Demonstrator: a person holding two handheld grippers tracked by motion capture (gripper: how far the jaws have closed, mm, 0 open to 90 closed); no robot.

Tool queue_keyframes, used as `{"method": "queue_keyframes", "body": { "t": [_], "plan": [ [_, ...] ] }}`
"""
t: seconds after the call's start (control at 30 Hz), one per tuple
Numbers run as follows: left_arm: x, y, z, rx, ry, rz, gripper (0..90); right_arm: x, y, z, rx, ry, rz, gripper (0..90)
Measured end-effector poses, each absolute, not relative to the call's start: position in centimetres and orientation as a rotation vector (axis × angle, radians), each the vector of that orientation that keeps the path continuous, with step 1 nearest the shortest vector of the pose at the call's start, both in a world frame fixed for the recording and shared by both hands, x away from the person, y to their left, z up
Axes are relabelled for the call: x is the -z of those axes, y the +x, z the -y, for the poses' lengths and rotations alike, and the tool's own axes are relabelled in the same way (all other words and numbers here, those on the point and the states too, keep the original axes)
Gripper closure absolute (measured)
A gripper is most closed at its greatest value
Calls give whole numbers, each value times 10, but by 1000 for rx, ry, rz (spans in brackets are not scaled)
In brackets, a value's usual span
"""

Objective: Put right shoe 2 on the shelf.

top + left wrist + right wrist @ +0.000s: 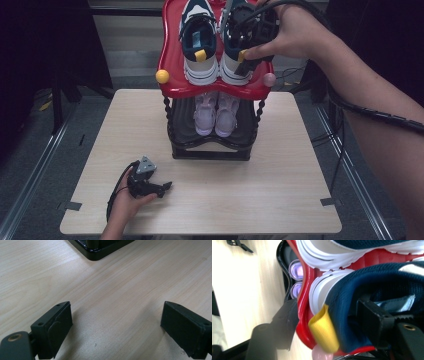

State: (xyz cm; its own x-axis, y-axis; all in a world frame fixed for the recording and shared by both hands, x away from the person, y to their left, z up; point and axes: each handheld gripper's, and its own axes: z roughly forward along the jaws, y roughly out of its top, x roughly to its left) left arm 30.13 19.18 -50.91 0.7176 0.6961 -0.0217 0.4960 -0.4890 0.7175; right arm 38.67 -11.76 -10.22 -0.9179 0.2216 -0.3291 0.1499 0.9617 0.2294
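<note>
A pair of navy and white sneakers stands on the red top shelf of a small shoe rack, heels toward me. My right gripper is at the heel of the right sneaker. In the right gripper view the gripper is open: one jaw sits inside the shoe's navy collar, the other outside the shelf's red rim, clear of it. The yellow heel tab lies between them. The left sneaker stands free beside it. My left gripper rests open on the table with nothing between its jaws.
Two pink shoes sit on the black lower shelf. The rack stands at the far middle of the light wooden table, and its black base lies ahead of the left gripper. A yellow knob and a pink knob cap the shelf corners.
</note>
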Motion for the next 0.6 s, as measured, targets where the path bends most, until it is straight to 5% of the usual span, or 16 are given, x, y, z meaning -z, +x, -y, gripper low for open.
{"method": "queue_keyframes", "body": {
  "t": [0.4,0.6],
  "plan": [
    [509,301,-192,-353,2192,-898,97,89,379,127,-326,407,-2823,162],
    [509,301,-192,-353,2192,-899,97,87,375,132,-325,423,-2835,151]
  ]
}}
